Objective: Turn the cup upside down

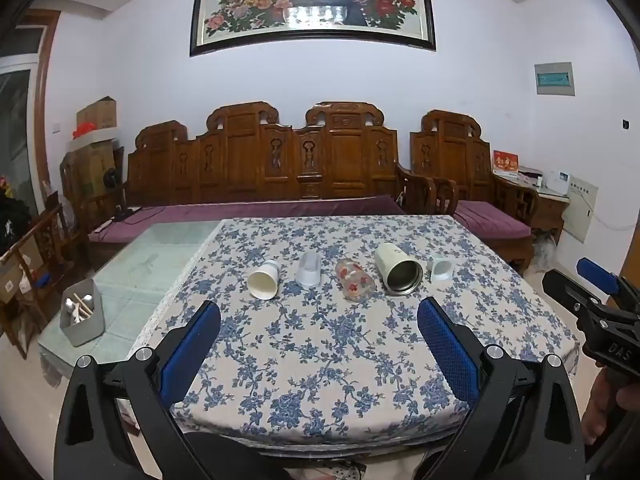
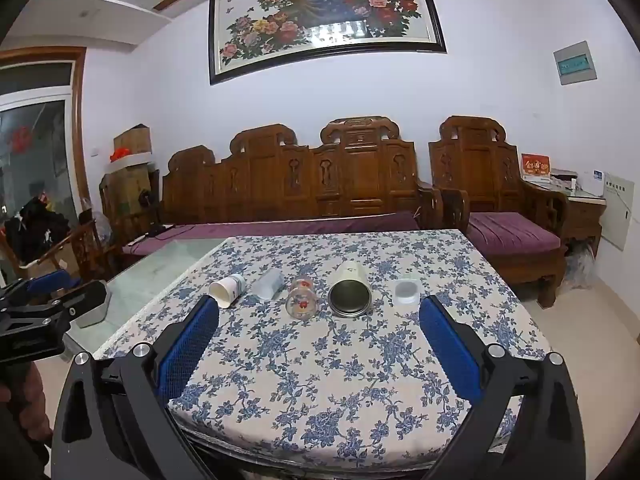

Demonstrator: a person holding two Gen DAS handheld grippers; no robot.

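Several cups lie on their sides in a row on the floral tablecloth point(image 1: 320, 360): a white paper cup point(image 1: 264, 280) point(image 2: 227, 289), a clear plastic cup point(image 1: 309, 270) point(image 2: 269, 285), a glass with red flowers point(image 1: 355, 280) point(image 2: 303, 299), a cream steel-lined mug point(image 1: 398, 269) point(image 2: 350, 290) and a small pale cup point(image 1: 441, 267) point(image 2: 407, 291). My left gripper point(image 1: 320, 316) is open and empty, well short of the cups. My right gripper point(image 2: 320, 312) is open and empty, near the table's front; it also shows at the right edge of the left wrist view point(image 1: 592, 292).
A grey holder point(image 1: 82, 312) with chopsticks and spoons stands on the bare glass tabletop point(image 1: 160, 248) to the left. A carved wooden sofa point(image 1: 280, 160) with purple cushions stands behind the table. The left gripper shows at the left edge of the right wrist view point(image 2: 44, 300).
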